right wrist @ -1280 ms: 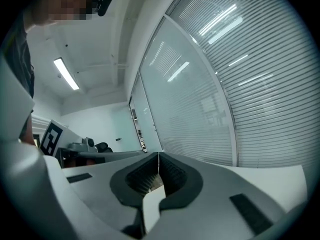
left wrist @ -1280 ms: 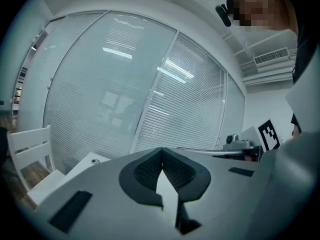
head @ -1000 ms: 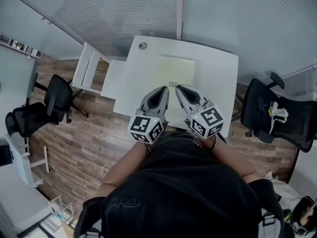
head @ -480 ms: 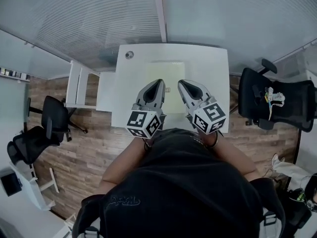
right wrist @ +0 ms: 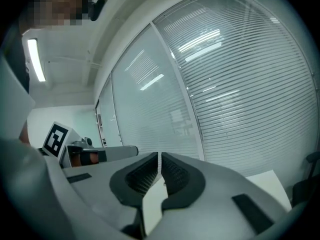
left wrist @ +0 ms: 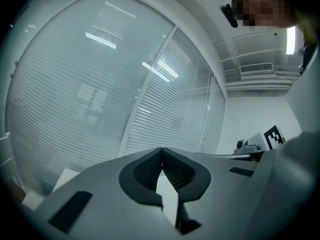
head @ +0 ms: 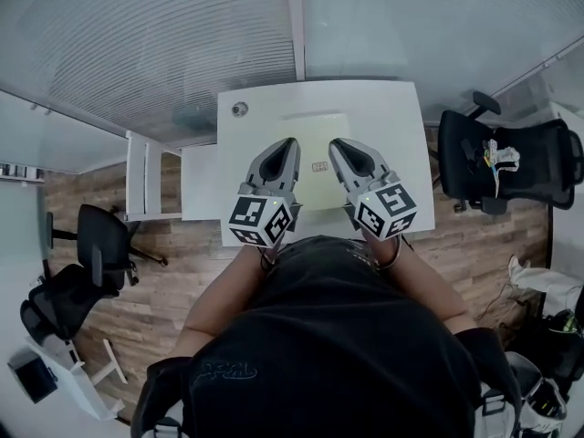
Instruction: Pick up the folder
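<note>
Left hand-held gripper (head: 289, 142) and right hand-held gripper (head: 336, 143) closed, empty, over folder (head: 315, 133); label (head: 320, 166) unreadable.

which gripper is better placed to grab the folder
Right, barely. Left gripper and right gripper both hover shut, tips over the folder, each near its own side edge; little separates them.

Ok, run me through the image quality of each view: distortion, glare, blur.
Head view: fisheye bends the room edges; the pale folder barely stands out from the bright white table. Left gripper view: heavy barrel distortion, dark corners, ceiling-light reflections streaking the glass partition. Right gripper view: the same curving, brighter reflections on that glass, dark corners again.
</note>
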Motion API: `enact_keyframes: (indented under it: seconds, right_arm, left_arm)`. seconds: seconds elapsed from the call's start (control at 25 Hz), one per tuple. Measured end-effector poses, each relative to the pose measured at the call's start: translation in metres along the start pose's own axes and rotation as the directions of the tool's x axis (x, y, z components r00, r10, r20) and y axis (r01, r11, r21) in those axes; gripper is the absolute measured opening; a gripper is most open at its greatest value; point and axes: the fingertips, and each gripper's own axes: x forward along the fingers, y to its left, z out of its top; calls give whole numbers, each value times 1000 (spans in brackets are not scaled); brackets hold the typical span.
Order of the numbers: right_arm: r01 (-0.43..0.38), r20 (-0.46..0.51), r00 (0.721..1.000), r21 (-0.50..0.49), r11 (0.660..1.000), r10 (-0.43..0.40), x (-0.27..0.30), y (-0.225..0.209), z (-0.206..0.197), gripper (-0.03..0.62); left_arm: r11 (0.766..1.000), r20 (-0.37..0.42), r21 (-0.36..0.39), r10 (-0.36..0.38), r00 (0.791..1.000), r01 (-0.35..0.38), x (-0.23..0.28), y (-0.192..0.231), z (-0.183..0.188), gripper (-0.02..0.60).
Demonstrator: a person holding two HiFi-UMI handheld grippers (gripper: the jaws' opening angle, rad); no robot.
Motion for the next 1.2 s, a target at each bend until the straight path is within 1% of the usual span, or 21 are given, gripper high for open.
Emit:
enact_keyframes:
  seconds: [0.2, 0.32, 0.36, 0.44, 0.52, 0.72, 0.84, 1.08, 1.2]
  right_arm:
    - [57, 0, 998, 12, 998, -57, 4, 16, -16, 25]
    - [98, -14, 995, 23, 995, -98, 1, 13, -27, 38]
    - [112, -21, 994, 30, 993, -111, 0, 10, -31, 48]
    - [136, -37, 990, 44, 990, -135, -1, 2, -38, 96]
    - [148, -49, 988, 54, 988, -145, 0, -5, -43, 115]
    - [145, -87, 986, 48, 988, -140, 5, -19, -57, 158]
    - [126, -121, 986, 58, 990, -119, 11, -28, -67, 188]
    - [102, -203, 976, 101, 990, -80, 20, -57, -98, 243]
    - [87, -240, 969, 115, 990, -57, 28, -73, -113, 260]
  left_arm:
    - [999, -22, 5, -38, 999, 38, -16, 19, -8, 12]
    - [999, -50, -7, -34, 998, 33, -22, 34, -20, 12]
    - [999, -59, -14, -31, 998, 30, -23, 39, -23, 12]
    - [999, -72, -41, -32, 997, 29, -22, 45, -30, 12]
    - [997, -79, -67, -35, 996, 30, -18, 47, -35, 12]
    - [998, -104, -62, -38, 994, 32, -8, 47, -47, 12]
    - [998, -128, -59, -30, 991, 23, -1, 52, -56, 12]
    - [999, -205, -38, 21, 978, -30, 18, 67, -91, 14]
    - [996, -245, -36, 65, 967, -76, 27, 82, -109, 37]
